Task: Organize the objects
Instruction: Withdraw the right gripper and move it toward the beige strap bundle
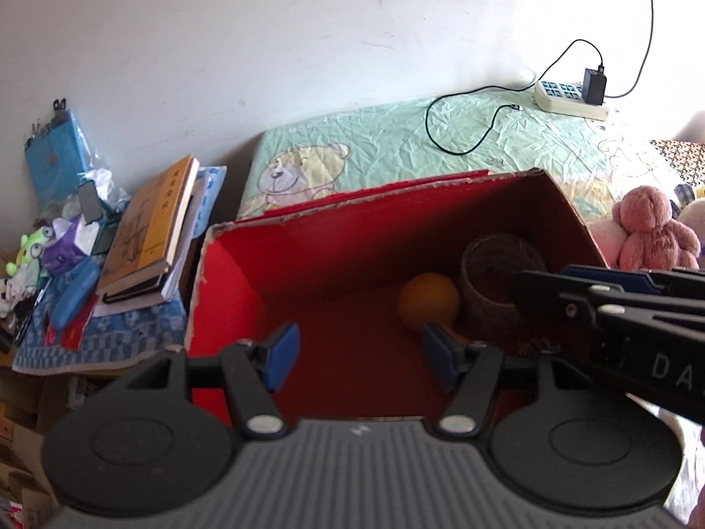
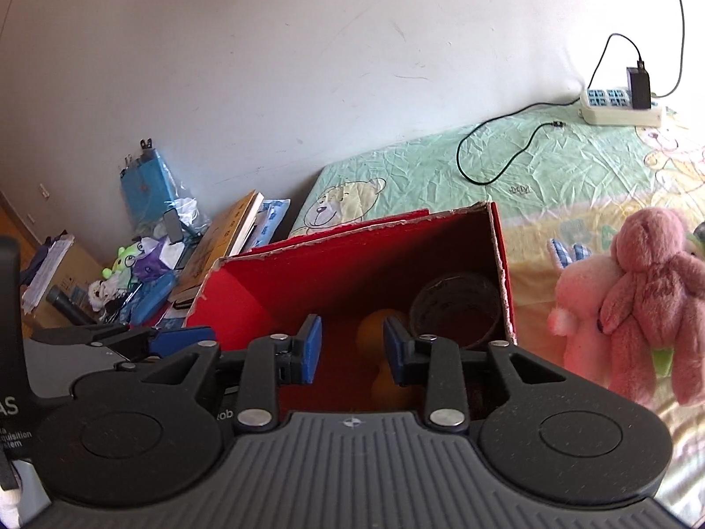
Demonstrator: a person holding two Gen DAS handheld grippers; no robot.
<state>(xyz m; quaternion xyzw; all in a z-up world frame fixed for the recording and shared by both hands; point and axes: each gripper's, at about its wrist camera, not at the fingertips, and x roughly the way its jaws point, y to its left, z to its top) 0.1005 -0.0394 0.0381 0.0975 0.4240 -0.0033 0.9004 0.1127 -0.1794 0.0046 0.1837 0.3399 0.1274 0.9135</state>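
Above the red cardboard box [image 1: 246, 273] on the bed, both grippers hang with nothing between their blue pads. Left gripper [image 1: 359, 359] has its jaws parted wide over the bare red floor of the box; right gripper [image 2: 352, 348] has its jaws parted more narrowly, and no object sits in the gap.

Inside the box lie 2 things already put away: an orange gourd-shaped toy [image 1: 428, 300] near the middle of the floor and a brown roll of tape [image 1: 498, 282] standing against the right wall, just beside the toy. Outside the box, to its right on the green bedsheet [image 1: 396, 132], waits a pile of plush toys, the pink plush toy [image 2: 652, 291] on top of a paler one.

Judging from this, the drop into the box looks finished and the step in hand is to clear the box and fetch the next item. To do that well, each gripper should come up past the torn rim before moving sideways, so a finger does not hook the cardboard wall and drag the box. The right gripper is nearer the plush pile, so it seems the natural one to reach there. Its jaws would need to spread wider first, since the plush is bulky and soft, and close on the body rather than a limb. The charger cable [image 2: 493, 154] lies well apart and should not interfere.
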